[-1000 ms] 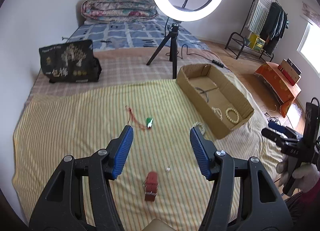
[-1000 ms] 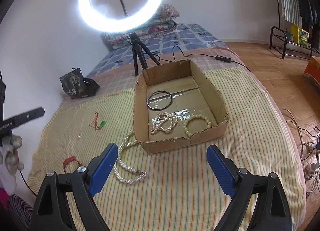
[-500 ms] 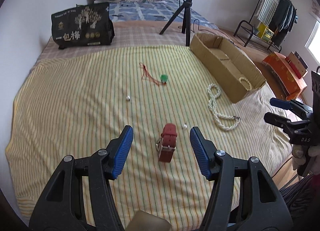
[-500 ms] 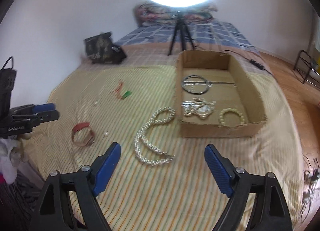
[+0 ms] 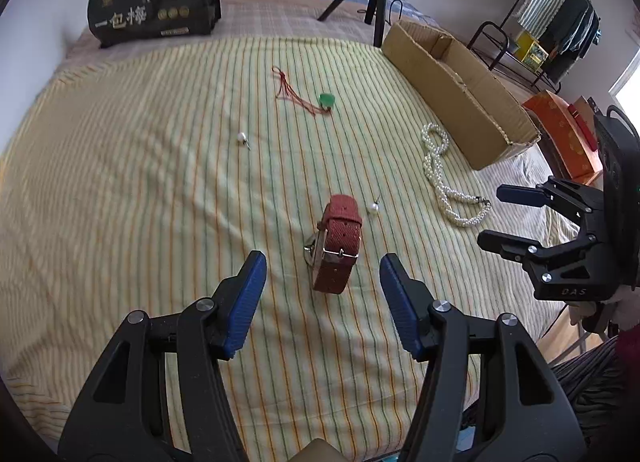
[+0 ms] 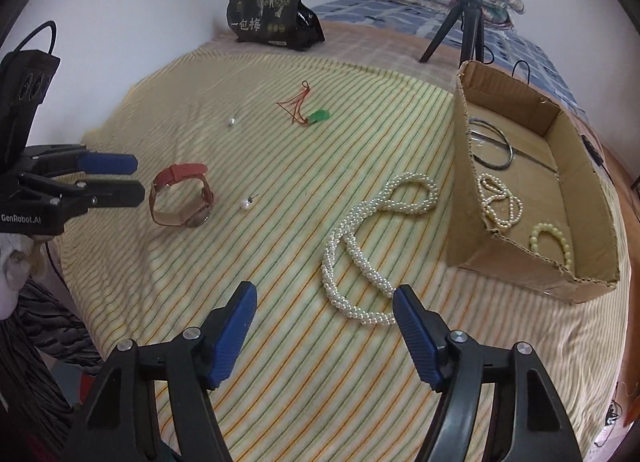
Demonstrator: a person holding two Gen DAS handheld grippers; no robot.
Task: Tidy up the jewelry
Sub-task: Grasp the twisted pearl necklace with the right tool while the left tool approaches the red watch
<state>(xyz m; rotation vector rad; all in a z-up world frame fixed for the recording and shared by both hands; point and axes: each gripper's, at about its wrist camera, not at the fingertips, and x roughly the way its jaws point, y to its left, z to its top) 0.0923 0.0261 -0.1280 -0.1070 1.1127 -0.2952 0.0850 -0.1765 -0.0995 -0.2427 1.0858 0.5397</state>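
**Left-wrist view: watch lies dead ahead of my left jaws**

Left-wrist view puts the red-strapped watch (image 5: 336,242) just ahead of my left gripper (image 5: 322,294), centred in the gap between the blue pads. The jaws stand apart with nothing in them. The watch sits near the front edge of the striped bedspread (image 5: 140,182), its buckled strap running away from me, long axis roughly along my line of reach, so I judge the pads can close across its narrow width.

My right gripper (image 6: 324,326) has just been narrowing its jaws, yet they remain apart and empty, with the near loop of the long pearl necklace (image 6: 360,246) lying just ahead of them. That necklace stretches toward the cardboard box (image 6: 520,262) at the bedspread's right edge. For the watch, the left hand is plainly nearer.
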